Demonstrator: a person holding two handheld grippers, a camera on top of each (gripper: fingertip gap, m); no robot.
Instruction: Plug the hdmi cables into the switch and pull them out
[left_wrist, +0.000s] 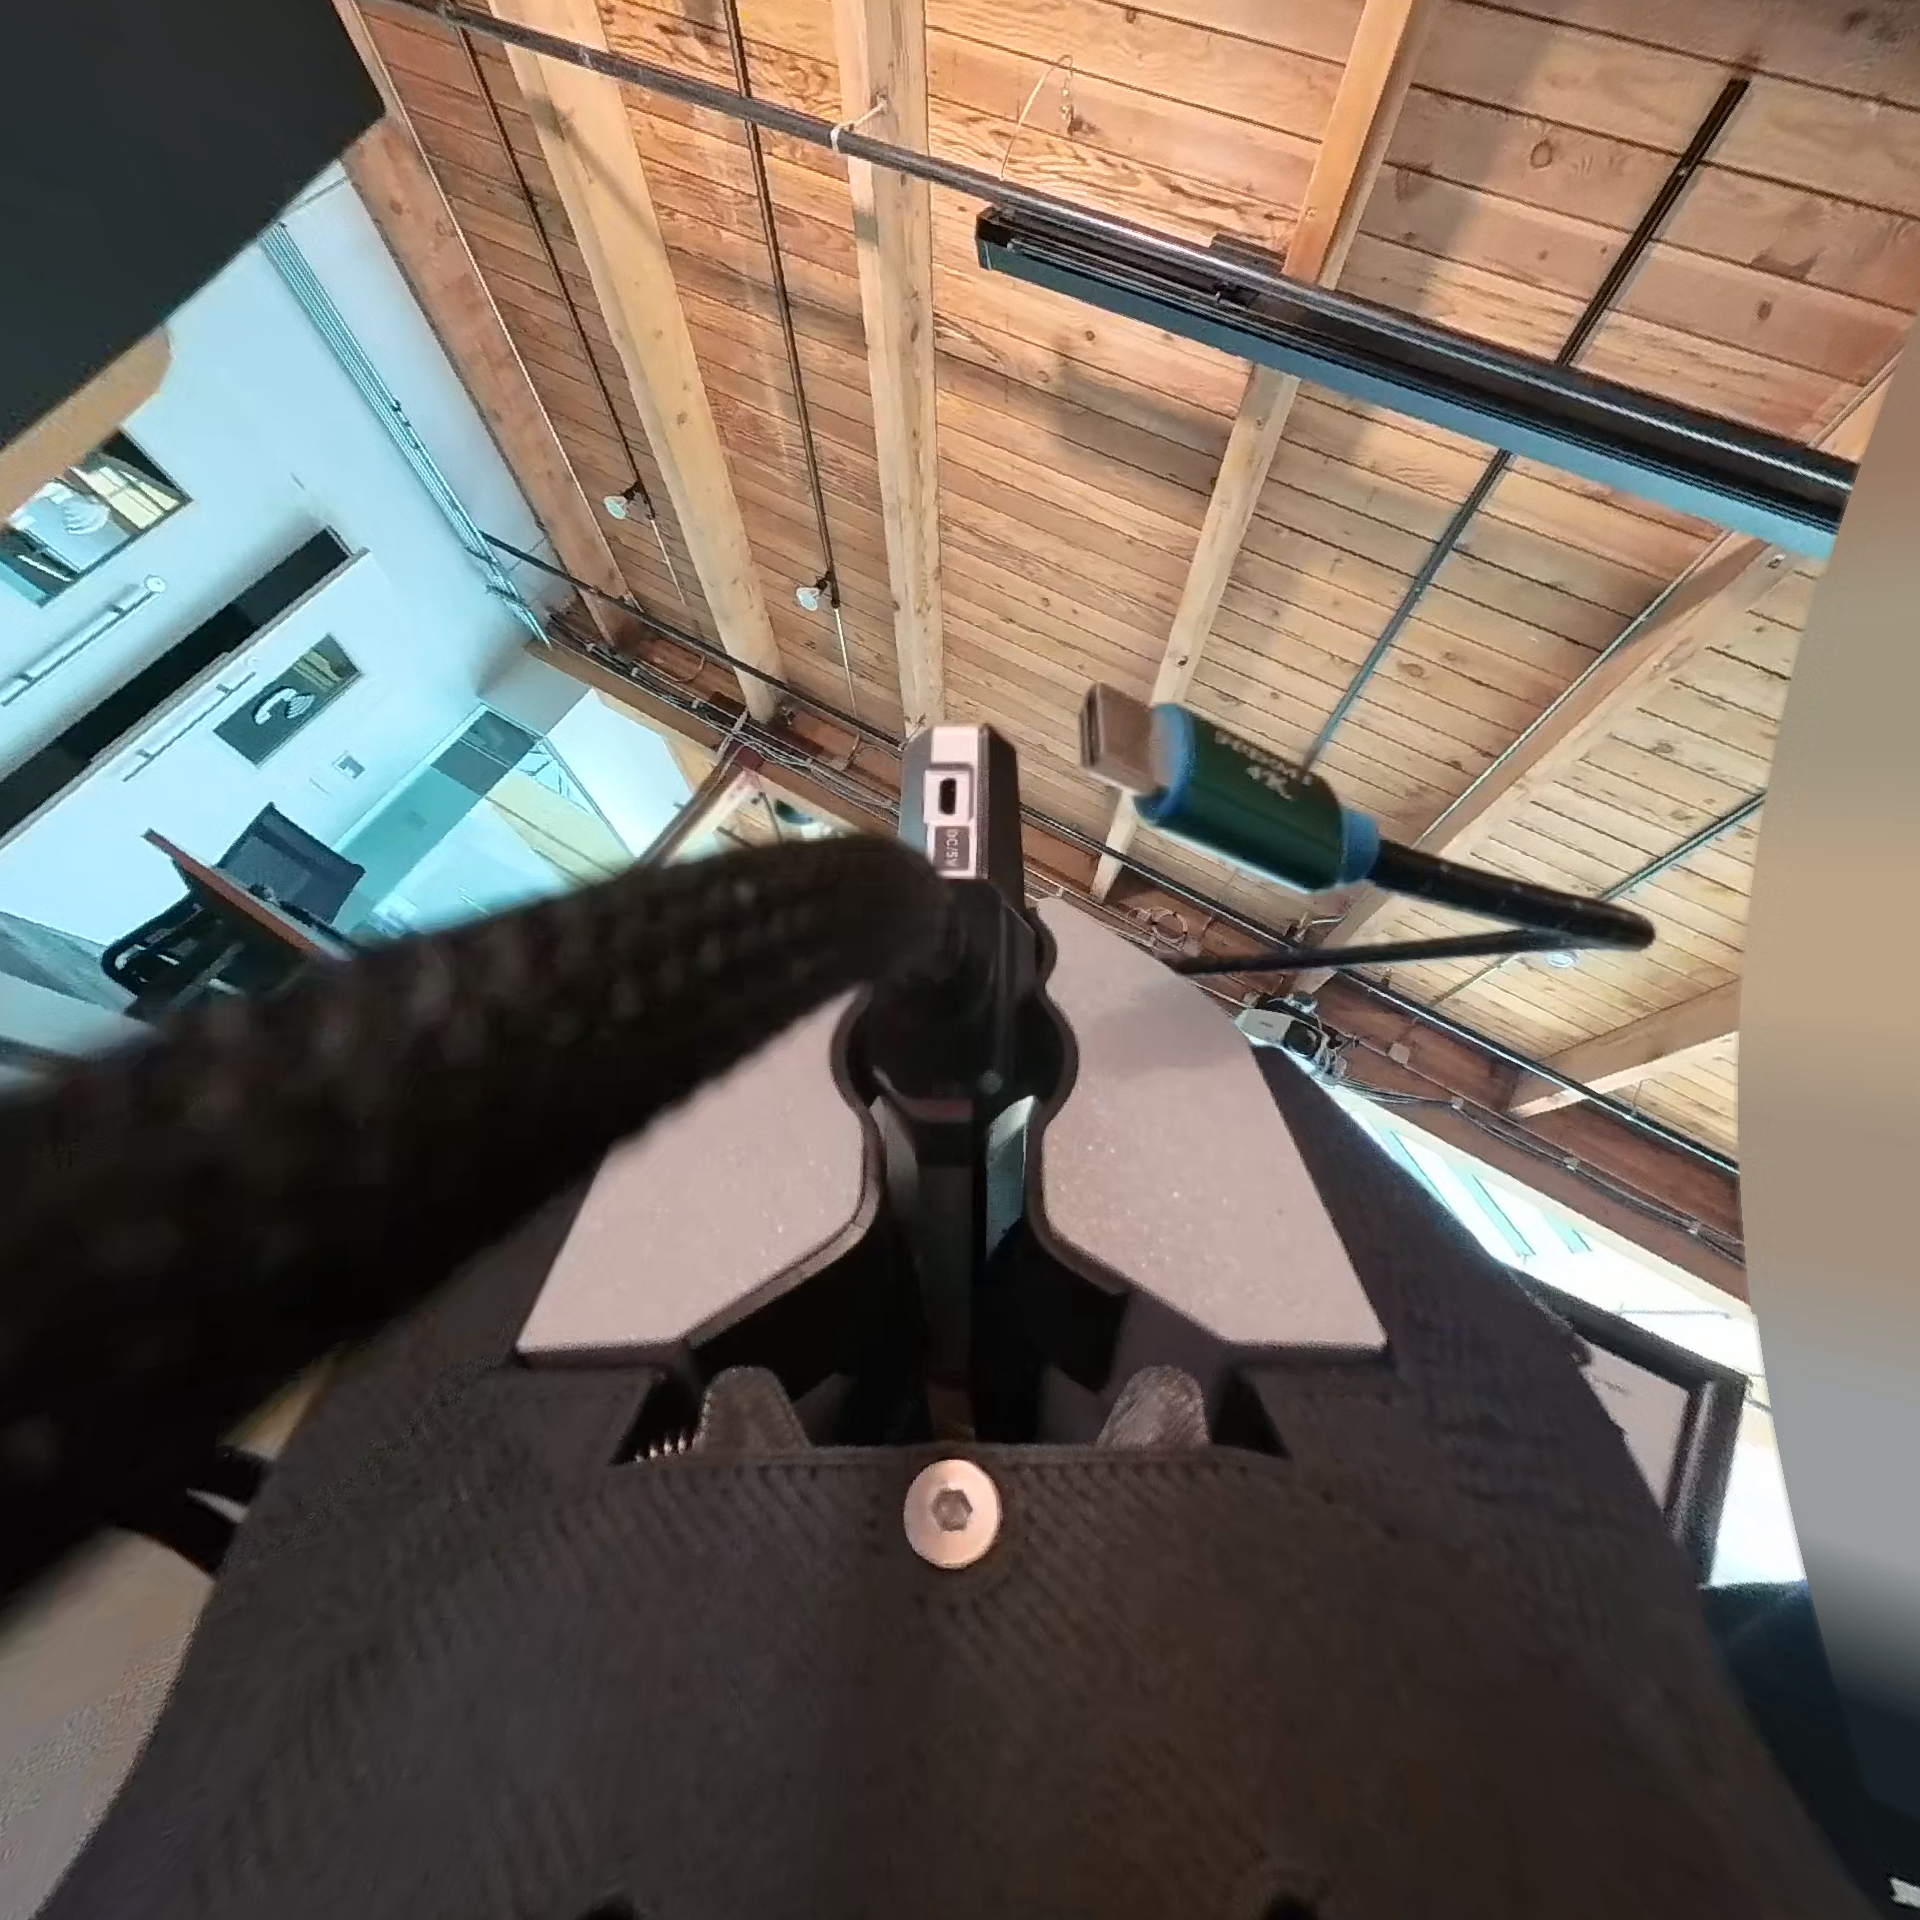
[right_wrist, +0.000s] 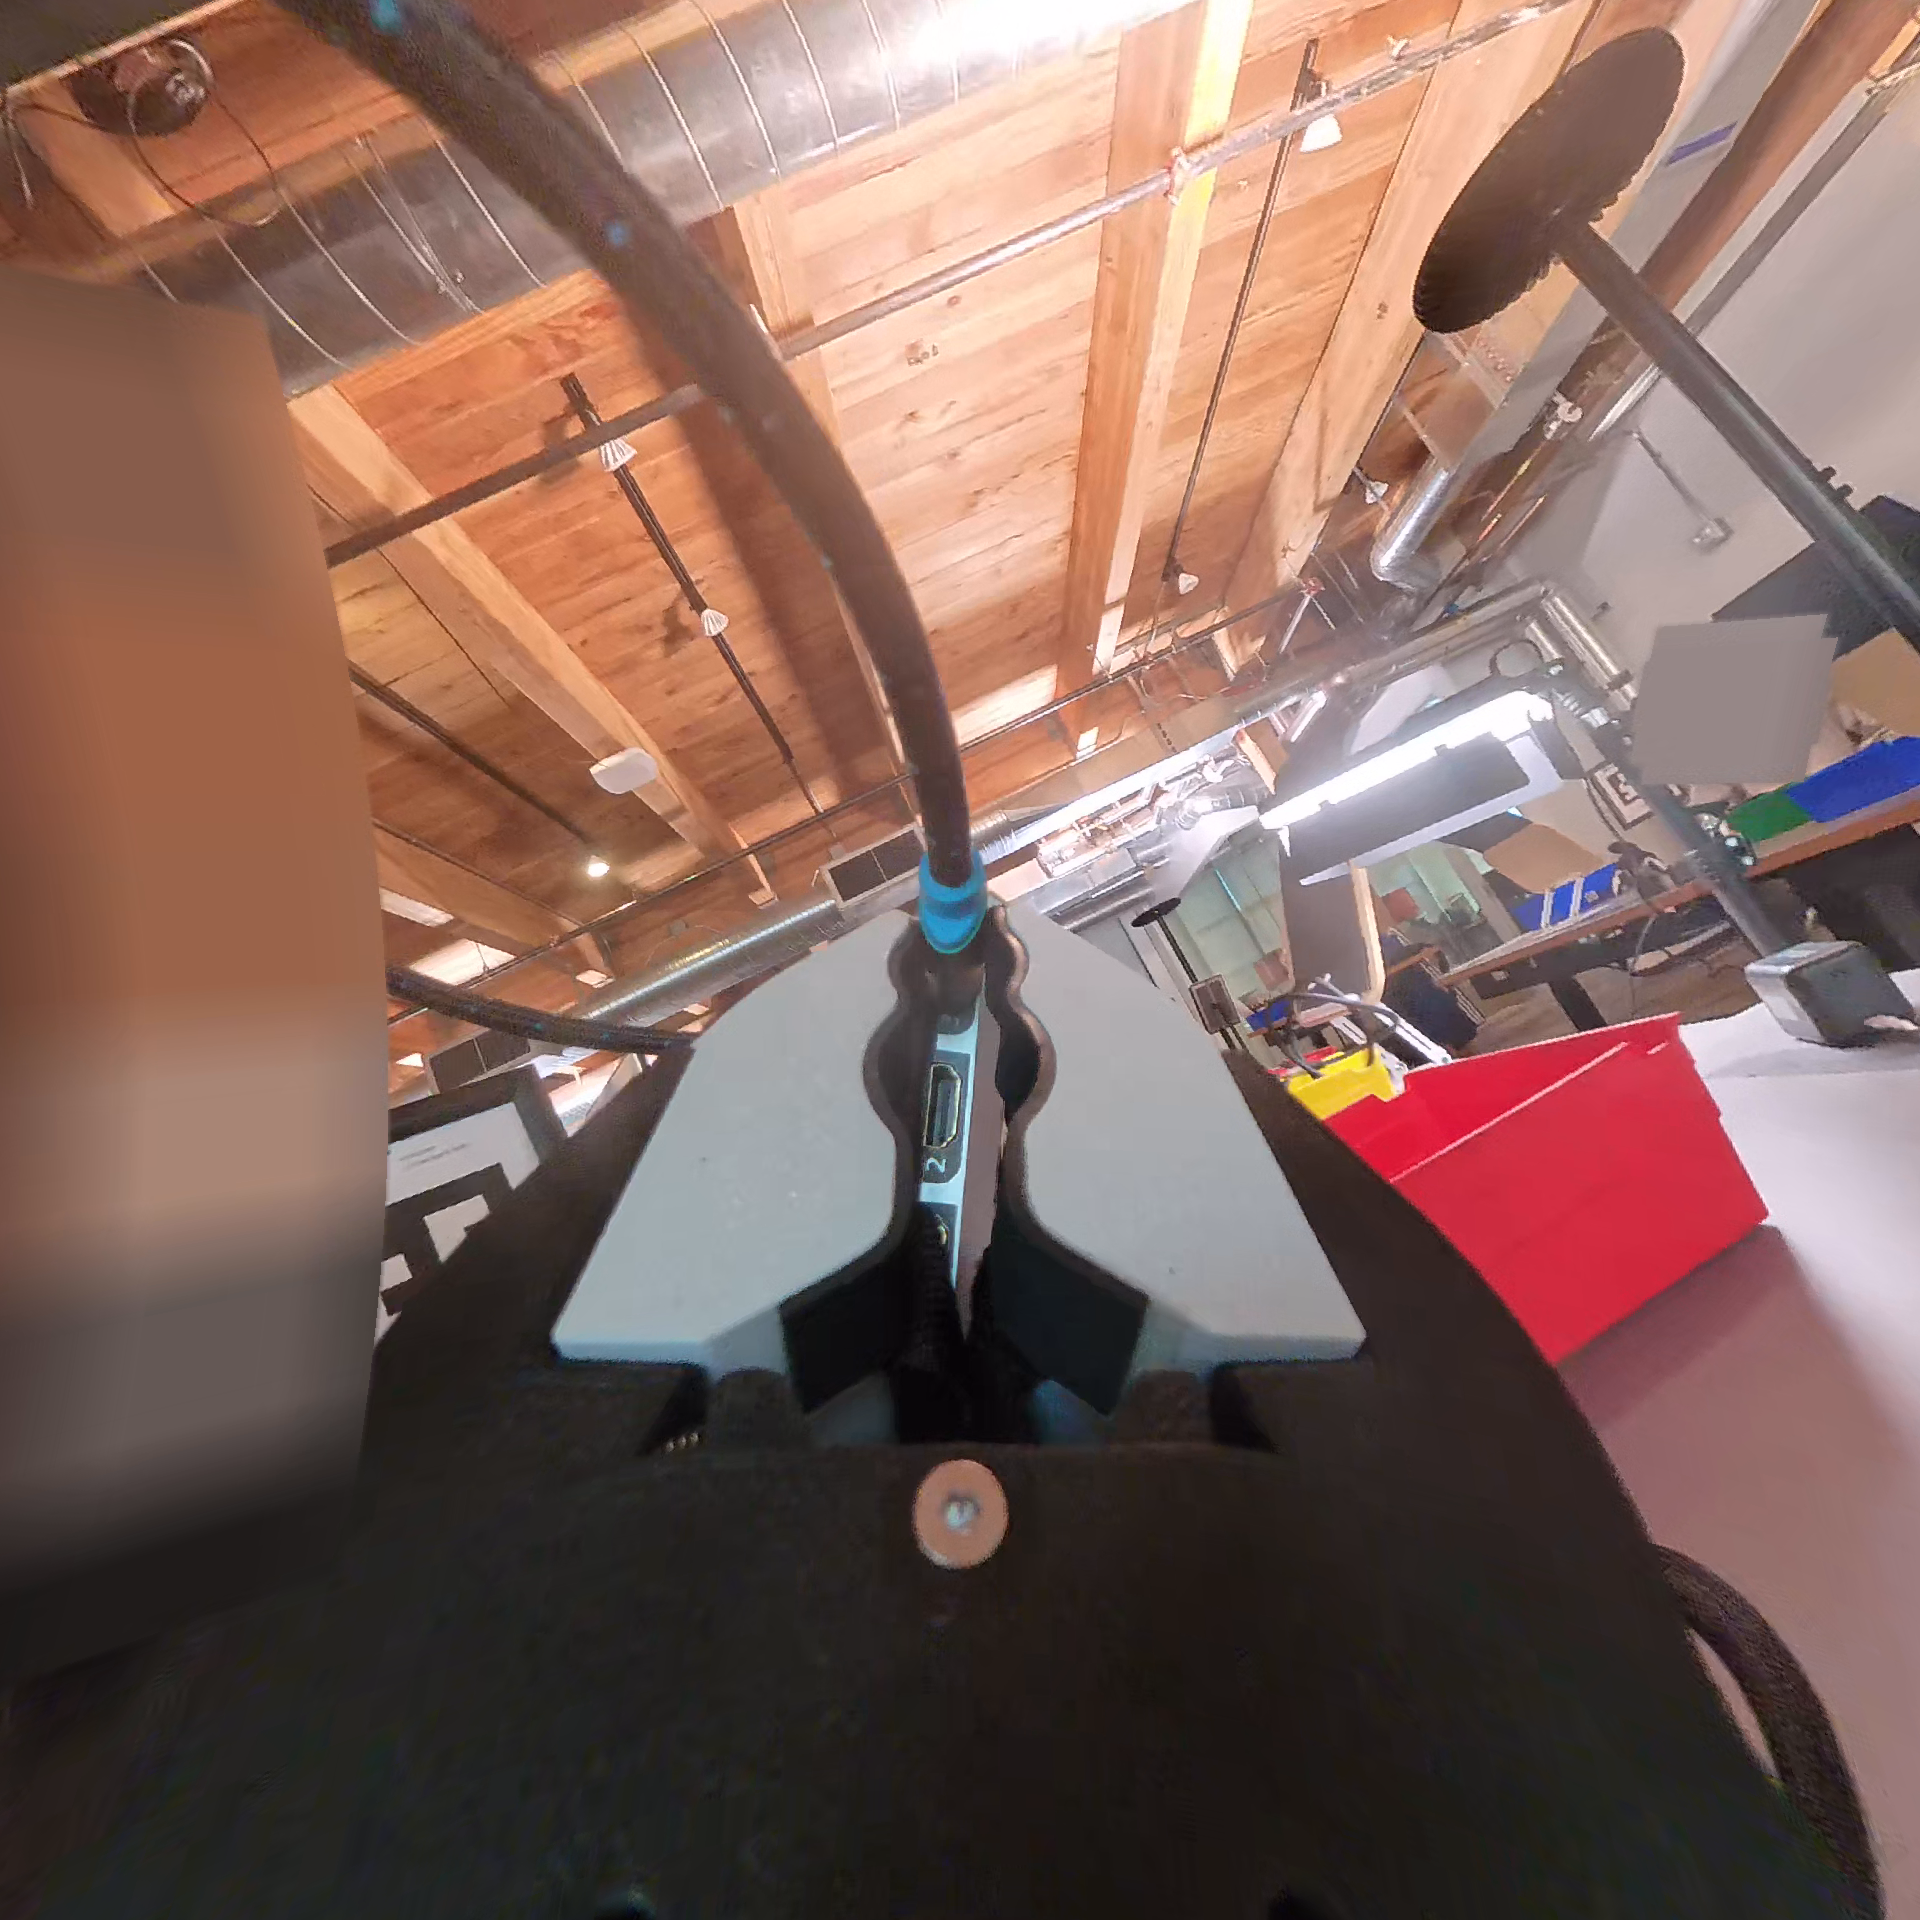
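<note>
Gripping slim silver HDMI switch box (left_wrist: 956, 800) edge-on, left gripper (left_wrist: 961, 1039) jaws nearly closed; box long axis runs forward along fingers. Right gripper (right_wrist: 961, 1049) clamped on same switch (right_wrist: 951, 1112). Loose blue-green HDMI plug (left_wrist: 1236, 795) hangs nearby, metal tip pointing upper-left.

Both wrist views upward, sharing wooden ceiling (left_wrist: 1039, 416)

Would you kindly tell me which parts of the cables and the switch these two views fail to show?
- Left wrist view: most of the switch is hidden between the fingers of the left gripper. The cable of the free plug vanishes behind a blur patch.
- Right wrist view: the plugged cable ends hidden between the fingers of the right gripper. Its far end is cut off by the top edge.
</note>
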